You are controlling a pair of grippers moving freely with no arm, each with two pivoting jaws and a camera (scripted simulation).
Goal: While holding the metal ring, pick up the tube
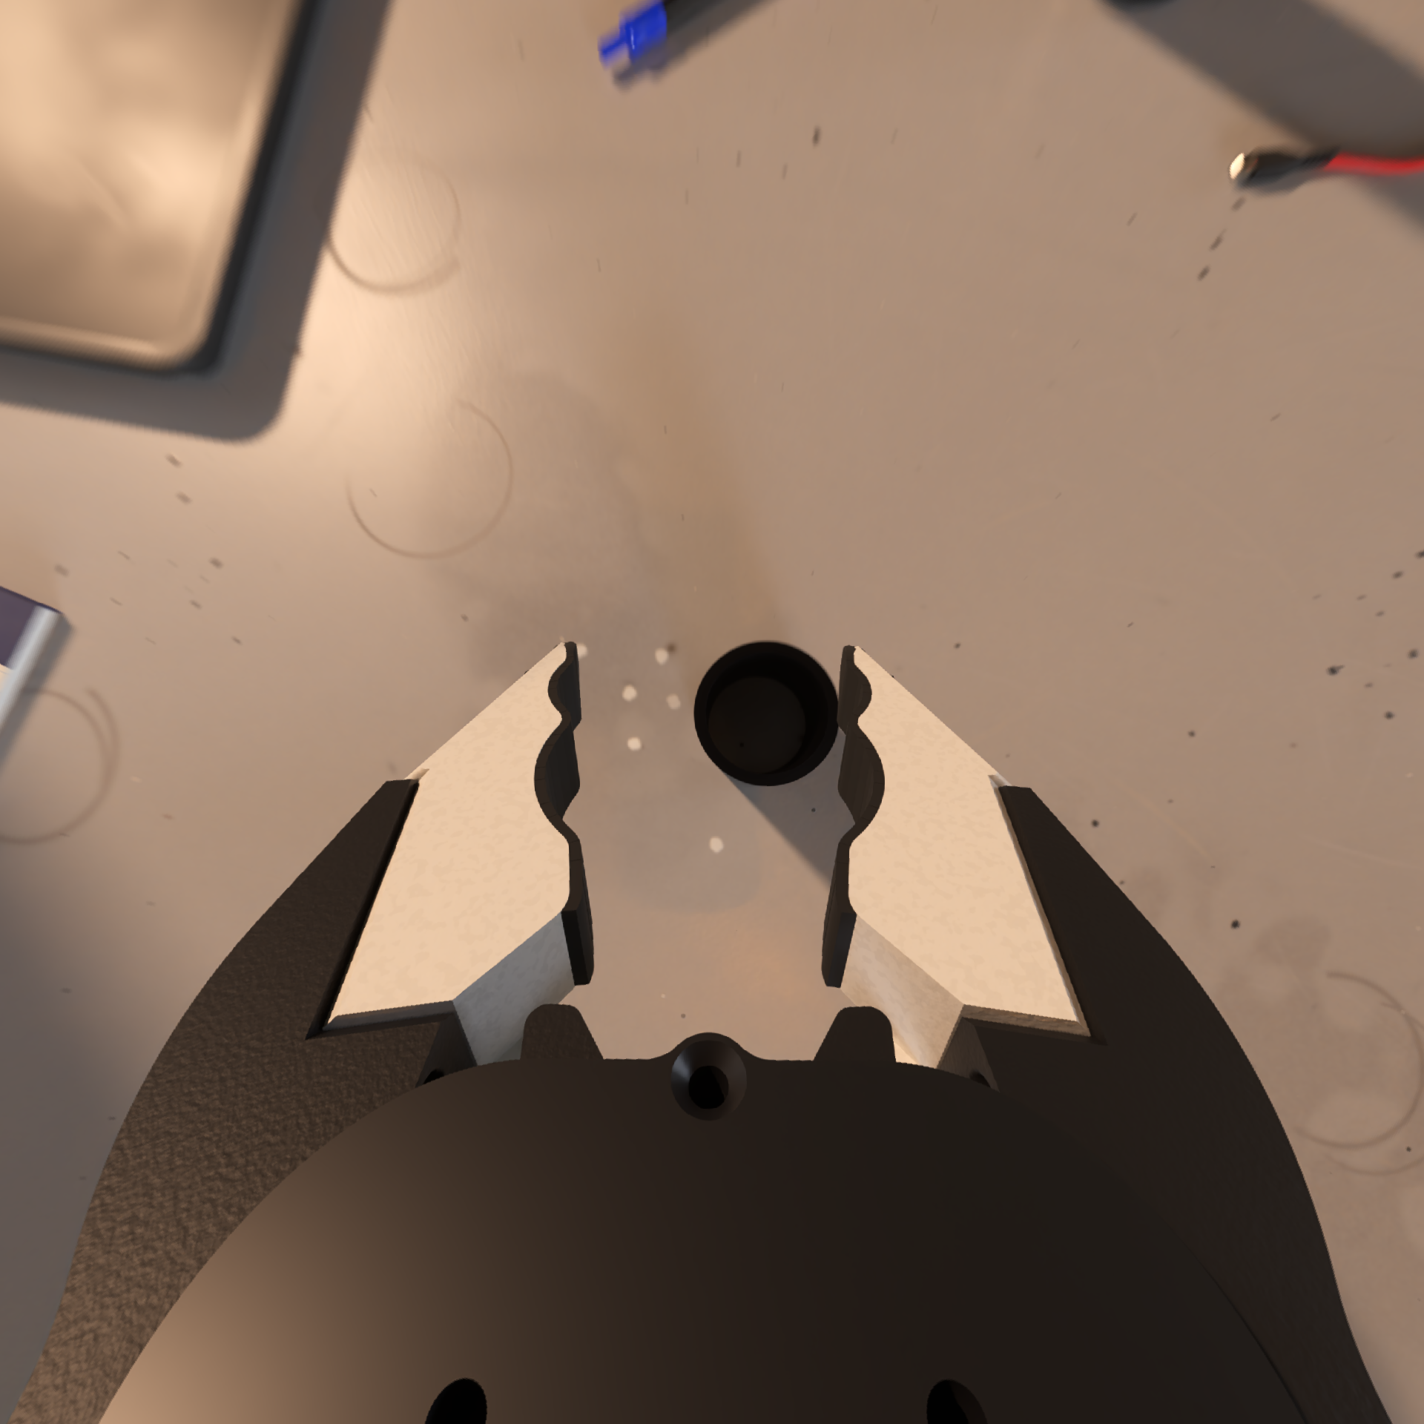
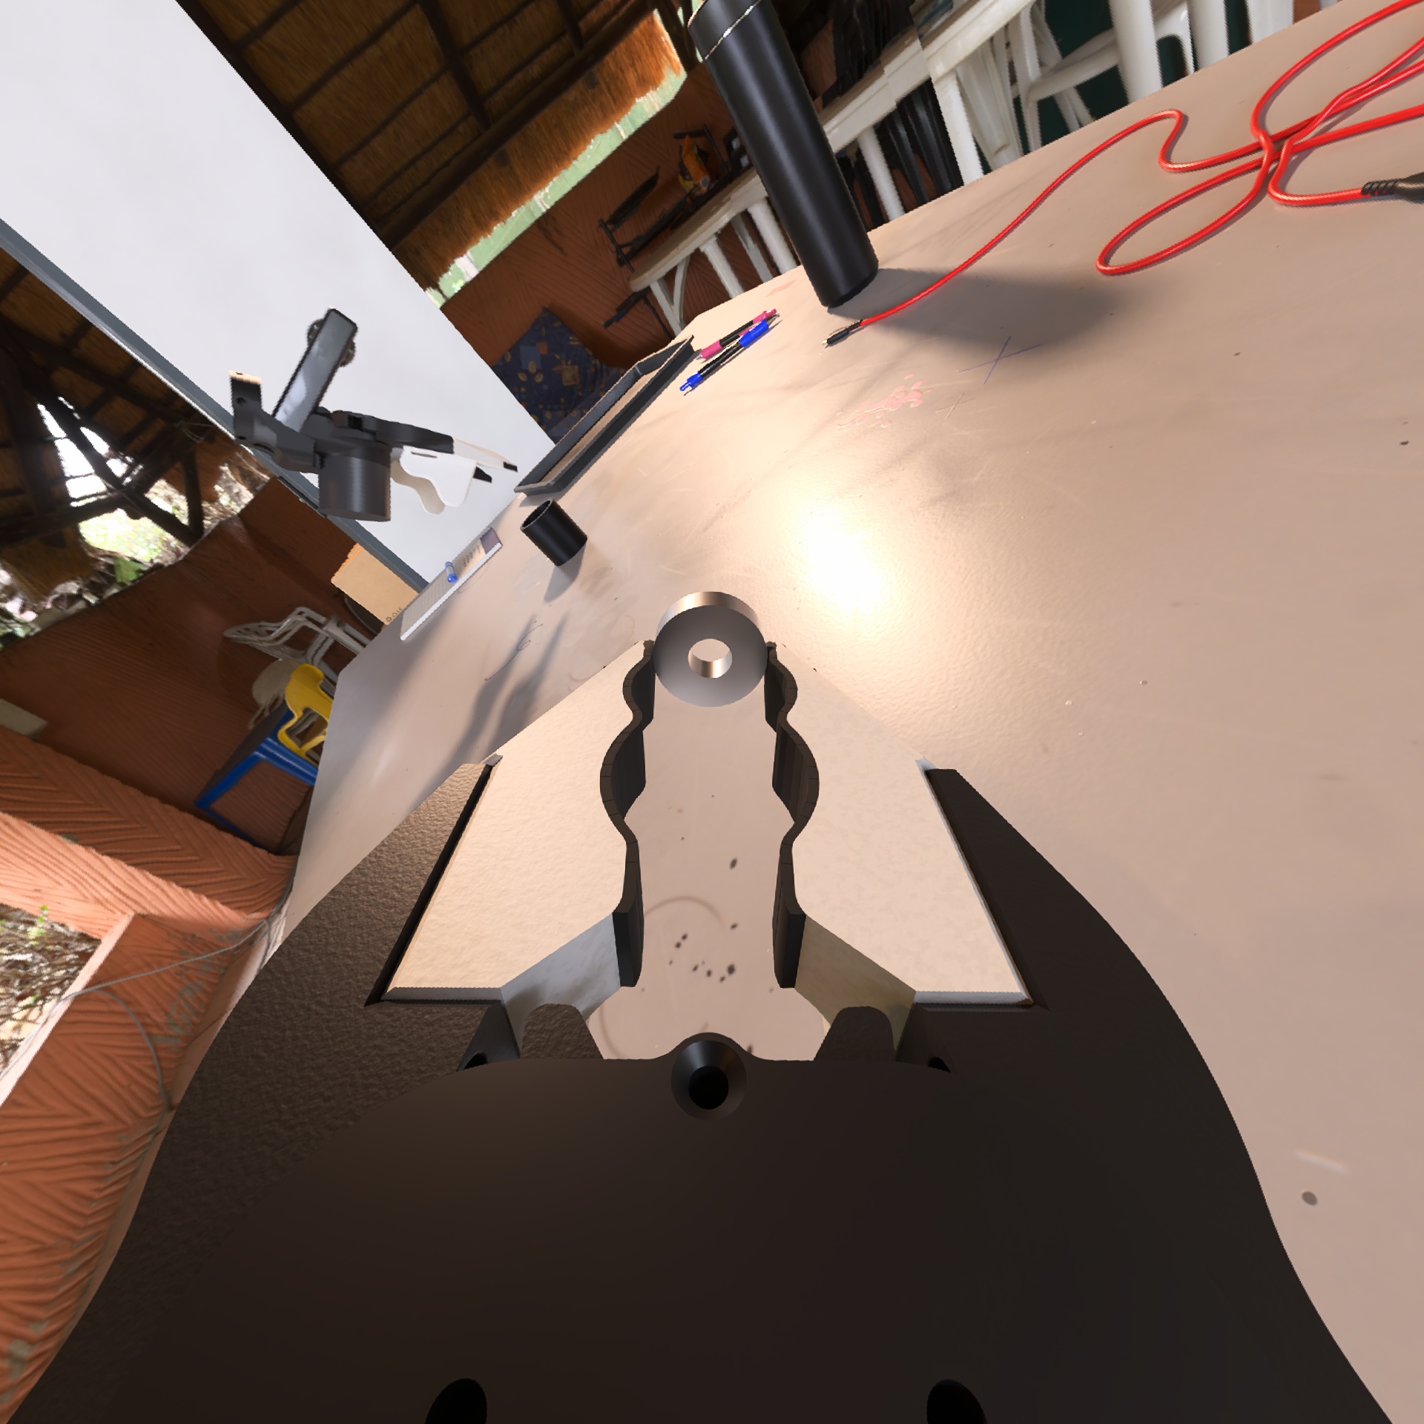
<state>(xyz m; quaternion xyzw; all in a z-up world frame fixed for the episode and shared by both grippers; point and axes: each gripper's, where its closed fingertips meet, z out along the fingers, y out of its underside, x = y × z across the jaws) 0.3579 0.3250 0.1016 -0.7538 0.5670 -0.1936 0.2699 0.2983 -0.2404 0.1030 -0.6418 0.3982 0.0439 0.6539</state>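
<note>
A: Two grippers are seen. By the right gripper (image 2: 710, 655) the metal ring (image 2: 710, 649) is clamped at the very tips, its flat face and centre hole turned toward the camera; the fingers (image 2: 532, 832) are drawn in narrow against the ring's two sides, and the ring is held clear of the table (image 2: 1079, 616).

B: And how is the left gripper (image 1: 709, 655) set?

A: It is spread wide and nothing is gripped. It is pointed straight down at the table, and the tube (image 1: 765, 713), a short black cylinder, is seen end-on between the fingertips, nearer the finger on the right of the view. Whether that finger is touched by the tube cannot be told.

B: Where is the tube placed in the right wrist view?

A: The tube (image 2: 553, 532) is stood on the table near its far left edge, with the left gripper (image 2: 462, 466) hung just above it. A dark flat tray (image 2: 609, 412) is laid beyond the tube, and a white ruler-like strip (image 2: 451, 589) beside it at the table's edge.

B: What else is found on the surface?

A: Pens (image 2: 732, 347) in pink and blue are laid past the tray, a tall black cylinder (image 2: 794, 154) is stood further back, and a red cable (image 2: 1156, 154) is looped across the far right. In the left wrist view the cable's metal end (image 1: 1252, 166), a blue pen cap (image 1: 628, 38) and the tray's corner (image 1: 154, 193) are caught along the upper margin.
</note>
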